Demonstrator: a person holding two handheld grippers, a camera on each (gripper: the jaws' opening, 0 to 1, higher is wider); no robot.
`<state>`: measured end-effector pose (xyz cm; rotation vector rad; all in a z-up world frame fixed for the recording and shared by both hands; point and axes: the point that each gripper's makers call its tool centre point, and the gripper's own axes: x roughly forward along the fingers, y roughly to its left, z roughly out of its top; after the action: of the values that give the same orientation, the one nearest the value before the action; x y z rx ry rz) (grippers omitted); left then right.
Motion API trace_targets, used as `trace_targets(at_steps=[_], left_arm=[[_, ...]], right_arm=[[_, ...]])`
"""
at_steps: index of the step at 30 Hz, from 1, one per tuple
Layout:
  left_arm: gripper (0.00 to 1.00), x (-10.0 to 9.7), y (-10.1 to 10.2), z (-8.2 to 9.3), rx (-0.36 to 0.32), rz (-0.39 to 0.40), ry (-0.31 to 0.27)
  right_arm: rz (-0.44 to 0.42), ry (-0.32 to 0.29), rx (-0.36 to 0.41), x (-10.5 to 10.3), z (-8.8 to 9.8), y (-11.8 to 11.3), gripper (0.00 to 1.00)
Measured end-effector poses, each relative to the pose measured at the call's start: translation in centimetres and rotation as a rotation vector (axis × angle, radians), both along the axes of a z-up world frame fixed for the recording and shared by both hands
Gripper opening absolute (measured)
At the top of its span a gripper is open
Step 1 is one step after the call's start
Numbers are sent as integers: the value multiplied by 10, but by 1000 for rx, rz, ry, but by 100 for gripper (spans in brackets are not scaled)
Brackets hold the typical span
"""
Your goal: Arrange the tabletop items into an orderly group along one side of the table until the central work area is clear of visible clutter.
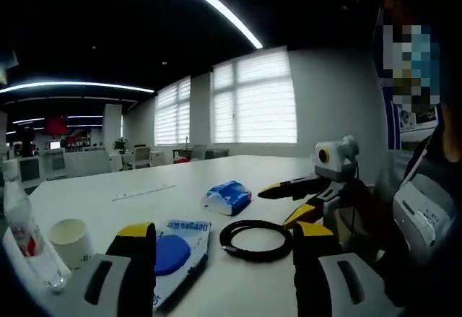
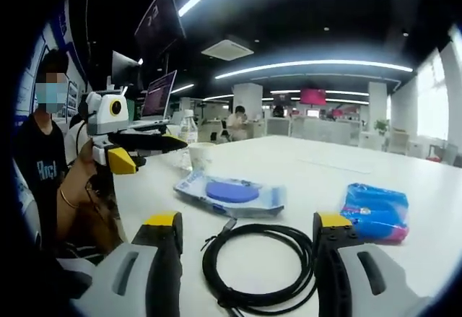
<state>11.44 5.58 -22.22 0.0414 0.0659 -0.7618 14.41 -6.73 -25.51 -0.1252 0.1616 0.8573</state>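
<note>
Both hand-held grippers [image 1: 224, 252] [image 2: 249, 237] gape wide, empty, flanking the coiled cable [image 2: 256, 263] mid-table [image 2: 325, 165].

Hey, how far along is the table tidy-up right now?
Nothing looks grouped yet. The coiled cable, wipes pack and blue tissue pack lie spread over the middle of the table; the bottle and paper cup stand near one edge. Both hand-held grippers, left and right, are open, holding nothing. All the sorting remains.

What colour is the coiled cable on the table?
Black; the coiled cable shows best in the right gripper view.
</note>
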Motion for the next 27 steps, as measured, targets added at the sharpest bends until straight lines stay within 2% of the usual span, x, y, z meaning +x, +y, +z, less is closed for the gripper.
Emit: trace_targets(at_steps=[5, 13, 15, 17, 25, 27], left_arm=[[77, -1, 10, 1, -47, 24, 0], [77, 2, 32, -3, -77, 98, 15], [77, 1, 34, -1, -132, 96, 11], [77, 1, 37, -2, -149, 101, 16], [77, 9, 57, -14, -149, 202, 54], [77, 12, 64, -20, -131, 238, 77]], right_arm=[[4, 1, -2, 4, 1, 4, 69], [6, 15, -24, 12, -1, 11, 67], [5, 24, -21, 14, -1, 13, 66], [4, 25, -24, 17, -1, 15, 66], [0, 29, -36, 30, -2, 23, 66], [-13, 16, -74, 37, -3, 24, 66]])
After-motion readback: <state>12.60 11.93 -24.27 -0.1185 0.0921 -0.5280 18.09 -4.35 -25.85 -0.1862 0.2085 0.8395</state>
